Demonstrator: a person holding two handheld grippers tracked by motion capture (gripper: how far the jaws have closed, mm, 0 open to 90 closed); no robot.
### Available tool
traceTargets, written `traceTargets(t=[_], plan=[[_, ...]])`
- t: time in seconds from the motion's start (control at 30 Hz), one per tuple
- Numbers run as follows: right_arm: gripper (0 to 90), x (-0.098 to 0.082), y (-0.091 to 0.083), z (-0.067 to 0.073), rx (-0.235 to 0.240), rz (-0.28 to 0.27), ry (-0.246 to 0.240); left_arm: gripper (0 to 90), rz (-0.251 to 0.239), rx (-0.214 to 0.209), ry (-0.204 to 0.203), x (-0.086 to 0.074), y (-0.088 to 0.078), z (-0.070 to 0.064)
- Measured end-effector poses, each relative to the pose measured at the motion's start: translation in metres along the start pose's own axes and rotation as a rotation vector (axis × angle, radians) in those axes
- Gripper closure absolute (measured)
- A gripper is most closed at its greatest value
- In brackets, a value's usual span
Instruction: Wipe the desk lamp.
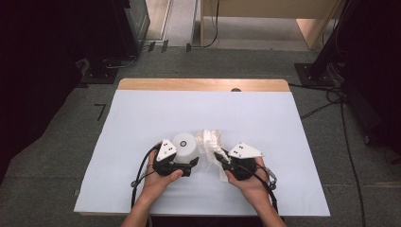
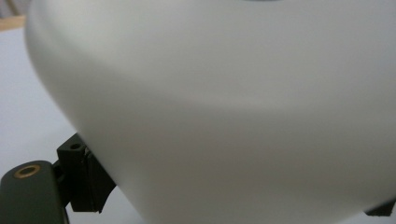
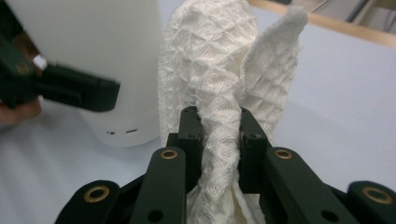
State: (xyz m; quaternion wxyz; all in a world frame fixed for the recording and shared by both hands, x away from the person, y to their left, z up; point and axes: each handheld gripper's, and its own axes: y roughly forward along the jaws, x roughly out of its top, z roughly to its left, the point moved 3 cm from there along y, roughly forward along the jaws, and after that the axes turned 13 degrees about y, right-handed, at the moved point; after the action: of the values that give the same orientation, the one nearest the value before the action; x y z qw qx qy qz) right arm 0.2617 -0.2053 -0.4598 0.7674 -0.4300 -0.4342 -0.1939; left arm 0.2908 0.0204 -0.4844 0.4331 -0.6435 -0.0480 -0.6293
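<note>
The white waffle-weave cloth [image 3: 219, 84], clamped in the right gripper [image 3: 218, 126], touched the smooth white plastic canister [image 1: 185, 146] gripped by the left gripper [image 1: 176, 163] on the white-covered table [image 1: 265, 118], so wiping seemed barely begun

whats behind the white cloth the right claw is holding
In the right gripper view, the white cloth pinched in the right claw stands before the white tabletop and its wooden edge. The white container stands beside it. Anything directly behind the cloth is covered.

white cup [image 1: 185, 146]: inverted on table | white waffle cloth [image 1: 211, 140]: bunched, touching cup
</note>
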Motion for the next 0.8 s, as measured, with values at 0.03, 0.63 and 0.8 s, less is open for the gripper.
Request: traceTargets(t=[0.03, 0.63, 0.8], plan=[[76.4, 0.002, -0.004, -0.004, -0.011, -0.015, 0.009, 8.2, 0.015, 0.023, 0.018, -0.002, 0.002, 0.0], [75.9, 0.006, -0.012, -0.023, -0.056, -0.051, 0.063, 0.0, -0.024, 0.114, -0.068, -0.003, -0.004, -0.002], [75.8, 0.006, -0.013, -0.023, -0.056, -0.057, 0.064, 0.0, 0.037, 0.281, -0.119, 0.004, 0.002, -0.022]])
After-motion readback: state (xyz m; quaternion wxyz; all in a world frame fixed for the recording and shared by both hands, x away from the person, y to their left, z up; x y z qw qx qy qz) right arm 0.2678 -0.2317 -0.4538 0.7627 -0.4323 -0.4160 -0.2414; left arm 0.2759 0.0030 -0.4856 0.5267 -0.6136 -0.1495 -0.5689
